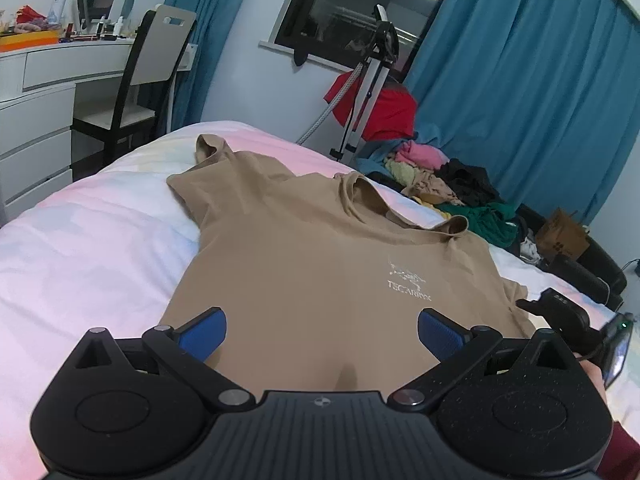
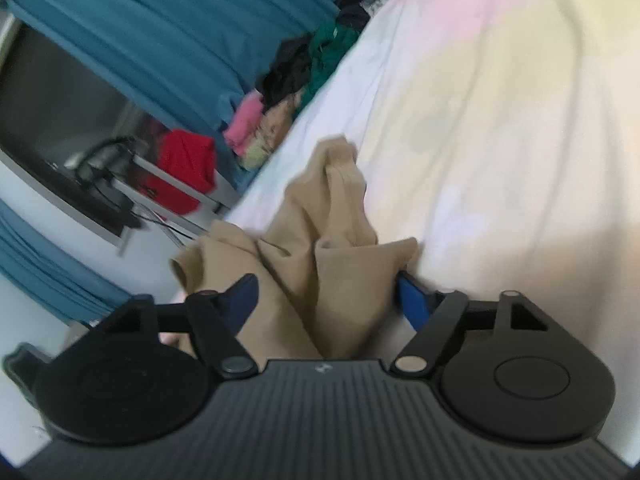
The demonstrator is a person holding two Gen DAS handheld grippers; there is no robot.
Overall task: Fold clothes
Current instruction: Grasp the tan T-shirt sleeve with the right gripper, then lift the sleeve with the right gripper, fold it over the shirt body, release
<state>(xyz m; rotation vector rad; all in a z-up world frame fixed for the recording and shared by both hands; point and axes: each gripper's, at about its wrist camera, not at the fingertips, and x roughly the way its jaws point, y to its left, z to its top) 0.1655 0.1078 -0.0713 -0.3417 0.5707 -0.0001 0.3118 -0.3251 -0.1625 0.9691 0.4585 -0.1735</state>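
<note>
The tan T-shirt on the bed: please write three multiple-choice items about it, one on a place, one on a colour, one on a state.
1. Where does the tan T-shirt lie?
A. on the chair
B. on the bed
C. on the floor

2. What colour are the curtains?
A. blue
B. yellow
C. white

3. How do the left tongs stand?
A. shut on a sleeve
B. open above the shirt
C. out of view

Answers:
1 B, the shirt is spread on the pale bed cover.
2 A, blue cloth hangs beside the window.
3 B, the blue pads stand wide apart with only flat shirt between them.
</note>
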